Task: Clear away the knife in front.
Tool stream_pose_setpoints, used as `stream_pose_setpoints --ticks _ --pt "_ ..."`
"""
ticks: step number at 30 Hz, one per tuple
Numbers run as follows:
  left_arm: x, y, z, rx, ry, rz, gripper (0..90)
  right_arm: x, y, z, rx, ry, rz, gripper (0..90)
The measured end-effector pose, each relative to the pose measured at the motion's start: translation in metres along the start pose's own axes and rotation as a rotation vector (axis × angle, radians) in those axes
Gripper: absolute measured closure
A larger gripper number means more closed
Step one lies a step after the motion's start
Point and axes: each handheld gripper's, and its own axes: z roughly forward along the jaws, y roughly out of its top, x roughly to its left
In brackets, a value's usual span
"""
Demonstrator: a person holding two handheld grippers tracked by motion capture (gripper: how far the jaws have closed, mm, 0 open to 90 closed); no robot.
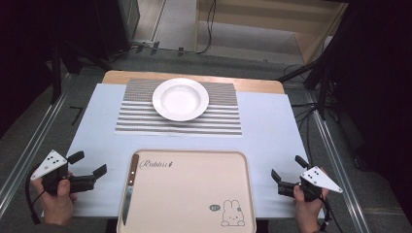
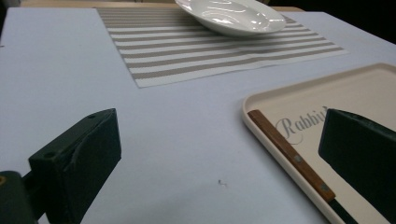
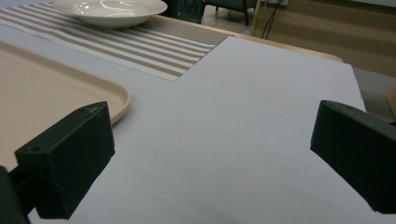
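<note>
A beige tray [image 1: 194, 160] printed with a rabbit sits at the table's near edge. A knife [image 1: 129, 187] with a brown wooden handle lies along its left rim, handle [image 2: 292, 155] away from me. A white bowl-like plate [image 1: 180, 98] rests on a striped placemat [image 1: 141, 121] farther back. My left gripper [image 1: 88, 164] hovers open just left of the tray with nothing between its jaws. My right gripper [image 1: 288, 168] is open to the right of the tray, over bare table.
A pale blue-white cover [image 1: 272, 131] lies over the table, whose wooden edge [image 1: 252, 85] shows at the back. Metal rails [image 1: 29, 145] run along both sides on the floor. Cables and dark stands [image 1: 320, 82] are behind the table.
</note>
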Motion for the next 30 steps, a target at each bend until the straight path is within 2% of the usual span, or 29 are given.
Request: stream_pose_setpoints --ticks 6,11,25,30 --pt "0.009 -0.003 -0.006 -0.009 0.026 -0.013 0.0 0.0 0.0 0.0 -0.001 0.001 0.0 0.0" --pt "0.016 -0.005 -0.012 -0.018 0.029 -0.025 0.0 0.0 0.0 0.0 -0.001 0.001 0.0 0.0" --pt "0.029 -0.011 -0.027 -0.081 0.063 -0.057 0.0 -0.001 0.0 0.0 -0.004 -0.001 0.0 0.0" --pt "0.03 -0.018 -0.024 -0.098 0.043 -0.073 0.0 -0.001 0.0 0.0 -0.003 -0.003 0.003 0.0"
